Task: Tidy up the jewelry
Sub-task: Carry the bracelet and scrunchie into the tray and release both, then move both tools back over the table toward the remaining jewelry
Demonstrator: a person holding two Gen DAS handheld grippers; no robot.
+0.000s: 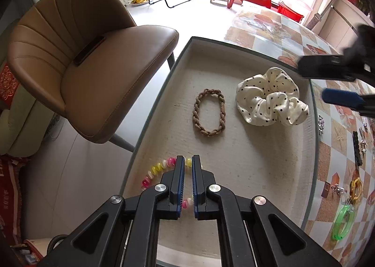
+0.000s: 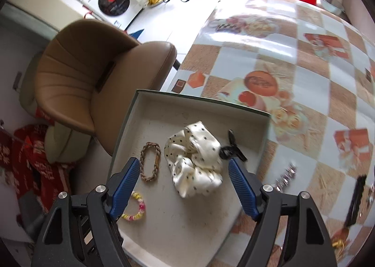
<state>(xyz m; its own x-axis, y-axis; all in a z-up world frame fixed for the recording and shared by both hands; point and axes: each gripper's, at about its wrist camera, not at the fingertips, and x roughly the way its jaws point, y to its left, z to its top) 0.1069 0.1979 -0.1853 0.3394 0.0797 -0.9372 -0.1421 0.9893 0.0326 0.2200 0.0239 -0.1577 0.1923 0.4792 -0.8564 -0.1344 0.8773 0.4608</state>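
Left gripper (image 1: 187, 161): fingers together, empty, over the bead bracelet (image 1: 155, 171) in the tray (image 1: 234, 43). Beyond its fingers lie the braided band (image 1: 209, 112) and the scrunchie (image 1: 269, 97). Right gripper (image 2: 182, 171): fingers apart, empty, above the scrunchie; black clip (image 2: 230, 147) beside its right finger. Tray on tabletop (image 2: 293, 74).

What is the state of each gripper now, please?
Left gripper: closed, holding nothing, above the bead bracelet.
Right gripper: open, holding nothing, above the scrunchie.

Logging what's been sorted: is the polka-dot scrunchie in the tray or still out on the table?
In. The scrunchie lies on the tray floor, inside its walls, beside the braided hair tie.
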